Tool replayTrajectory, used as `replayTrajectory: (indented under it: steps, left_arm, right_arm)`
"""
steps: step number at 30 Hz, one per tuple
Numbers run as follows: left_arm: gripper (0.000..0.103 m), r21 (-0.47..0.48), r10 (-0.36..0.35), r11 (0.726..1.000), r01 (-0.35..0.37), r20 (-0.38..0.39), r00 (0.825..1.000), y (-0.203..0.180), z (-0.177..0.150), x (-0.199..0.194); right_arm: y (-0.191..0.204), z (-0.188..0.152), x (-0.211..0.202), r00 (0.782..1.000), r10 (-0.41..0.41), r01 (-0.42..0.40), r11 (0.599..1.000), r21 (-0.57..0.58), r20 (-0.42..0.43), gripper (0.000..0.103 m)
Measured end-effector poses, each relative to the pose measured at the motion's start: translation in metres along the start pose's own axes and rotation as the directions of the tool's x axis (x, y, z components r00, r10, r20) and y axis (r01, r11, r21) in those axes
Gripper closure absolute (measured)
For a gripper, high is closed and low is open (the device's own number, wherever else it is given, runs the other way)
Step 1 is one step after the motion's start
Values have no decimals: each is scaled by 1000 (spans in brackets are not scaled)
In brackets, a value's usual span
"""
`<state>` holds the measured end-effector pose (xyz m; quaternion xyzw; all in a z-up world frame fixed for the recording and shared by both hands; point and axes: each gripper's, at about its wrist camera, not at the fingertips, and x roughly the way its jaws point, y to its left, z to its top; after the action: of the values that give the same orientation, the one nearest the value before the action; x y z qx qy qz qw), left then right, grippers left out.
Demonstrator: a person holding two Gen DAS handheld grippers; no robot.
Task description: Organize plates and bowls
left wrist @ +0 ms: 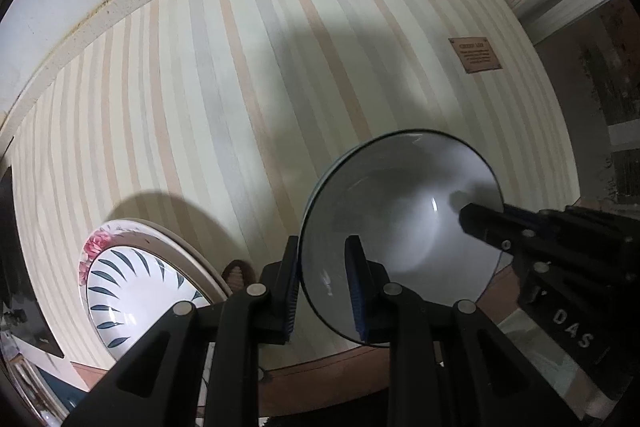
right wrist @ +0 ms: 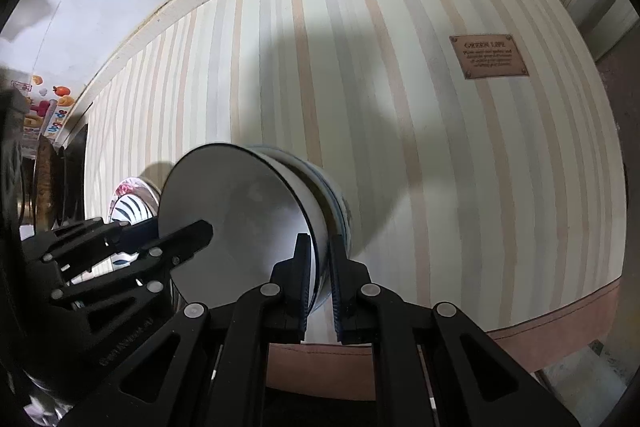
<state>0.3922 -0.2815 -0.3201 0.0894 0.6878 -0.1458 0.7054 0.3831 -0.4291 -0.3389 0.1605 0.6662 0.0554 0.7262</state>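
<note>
Far to the left, a leaf-patterned plate (left wrist: 132, 291) sits stacked on a pink-flowered plate (left wrist: 96, 245) near the front edge of the striped bench (left wrist: 248, 75). In the right wrist view the same pair shows small behind the other tool, and a colourful packet (right wrist: 44, 107) leans by the wall beyond.

Next along, the left gripper (left wrist: 326, 291) has its fingers (left wrist: 356, 291) pinching the near rim of a white bowl (left wrist: 400, 223), one pad inside the rim and one outside. The bowl is tipped on its side with its open mouth turned toward the left tool. From the right wrist view it appears to be the top of a nested set, with the rim of a second bowl (right wrist: 336, 195) showing under it, though blur makes the count uncertain.

On the opposite side, the right gripper (right wrist: 320, 279) is clamped on the far part of the same rim, fingers (right wrist: 338, 287) closed over the bowl wall.

Well to the right, a small brown label (right wrist: 488, 57) lies flat on the bench cover, apart from the crockery.
</note>
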Motion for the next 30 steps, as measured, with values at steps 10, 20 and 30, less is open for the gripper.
replayTrajectory:
  steps: [10,20,30]
  left_arm:
    - [84,-8,11,1000,-11,4,1000,0,0,0]
    - [83,-63,-8,998,11,58,998,16,-25,-40]
    - [38,-28,-7,1000,12,177,984,22,-77,-110]
  right_arm:
    - [2,-1,0,1000,-13,13,1000,-6,-1,92]
    - [2,-12,-32,999,-31,31,999,-13,39,90]
    - [30,-68,-101,980,-101,120,987,-106,173,25]
